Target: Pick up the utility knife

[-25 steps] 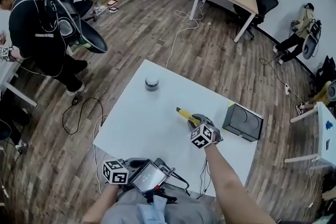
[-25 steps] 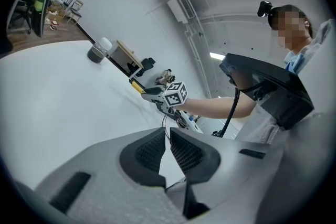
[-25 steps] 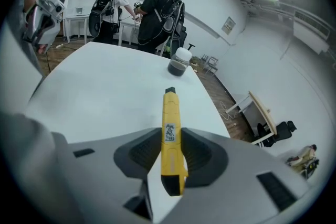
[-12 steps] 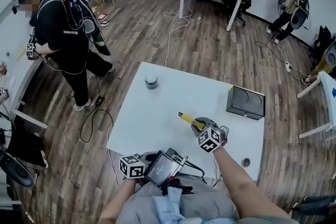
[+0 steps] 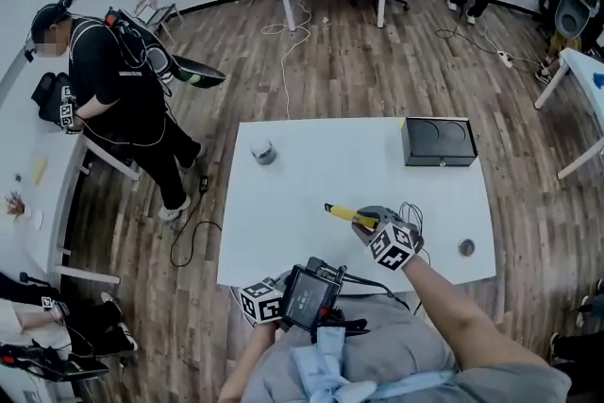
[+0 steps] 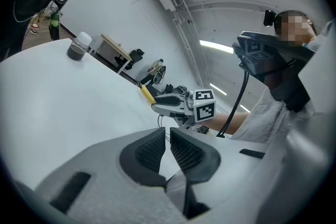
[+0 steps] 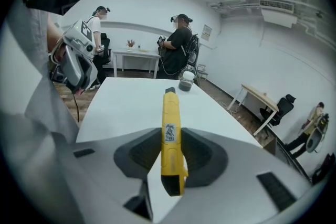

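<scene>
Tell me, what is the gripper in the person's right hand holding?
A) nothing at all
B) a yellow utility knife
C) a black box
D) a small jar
B: in the right gripper view, the right gripper has its jaws closed on the yellow utility knife, while the small jar and the black box sit apart on the table.

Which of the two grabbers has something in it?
The right gripper: its jaws are clamped on the yellow utility knife. The left gripper has its jaws together on nothing.
</scene>
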Demonstrator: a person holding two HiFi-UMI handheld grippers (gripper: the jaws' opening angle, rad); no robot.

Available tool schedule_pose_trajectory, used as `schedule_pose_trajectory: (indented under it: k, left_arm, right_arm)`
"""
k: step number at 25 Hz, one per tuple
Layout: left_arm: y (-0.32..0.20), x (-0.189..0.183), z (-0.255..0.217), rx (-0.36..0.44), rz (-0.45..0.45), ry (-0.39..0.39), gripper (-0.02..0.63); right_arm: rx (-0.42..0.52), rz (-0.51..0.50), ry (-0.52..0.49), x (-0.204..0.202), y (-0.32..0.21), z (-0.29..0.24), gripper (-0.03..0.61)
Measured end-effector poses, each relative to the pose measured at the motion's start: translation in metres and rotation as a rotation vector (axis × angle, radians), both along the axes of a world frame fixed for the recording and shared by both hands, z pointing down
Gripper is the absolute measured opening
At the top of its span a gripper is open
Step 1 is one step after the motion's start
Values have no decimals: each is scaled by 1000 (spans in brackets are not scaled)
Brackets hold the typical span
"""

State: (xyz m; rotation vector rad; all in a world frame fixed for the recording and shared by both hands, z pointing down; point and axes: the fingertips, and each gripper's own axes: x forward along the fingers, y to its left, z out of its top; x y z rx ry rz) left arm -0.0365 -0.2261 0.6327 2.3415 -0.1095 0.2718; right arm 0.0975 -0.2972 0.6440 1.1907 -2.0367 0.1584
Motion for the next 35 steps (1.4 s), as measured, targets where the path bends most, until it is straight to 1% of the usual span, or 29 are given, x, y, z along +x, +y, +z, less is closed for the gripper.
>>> schedule_pose_trajectory:
  k: [3, 7, 12, 16, 21, 28, 35]
  left_arm:
    - [5, 2, 1, 4, 9, 0, 20]
    - [6, 2, -2, 13, 22, -5, 20]
    - [4, 7, -3, 24, 30, -2, 20]
    - [4, 8, -3, 26, 34, 1, 20]
    - [2, 11, -3, 29, 38, 0, 20]
    - [1, 13, -7, 33, 37, 0, 20]
    - [0, 13, -7, 33, 46, 7, 20]
  right_arm:
    - [14, 22, -26, 1, 12, -6, 114]
    - [54, 31, -77, -5, 21, -30, 114]
    - [126, 28, -180, -16, 29, -68, 114]
    - [149, 46, -289, -27, 39, -84, 114]
    - [173, 71, -363, -29, 47, -100, 114]
    - [182, 81, -403, -26, 52, -109, 114]
    - [143, 91, -428, -25, 50, -99, 114]
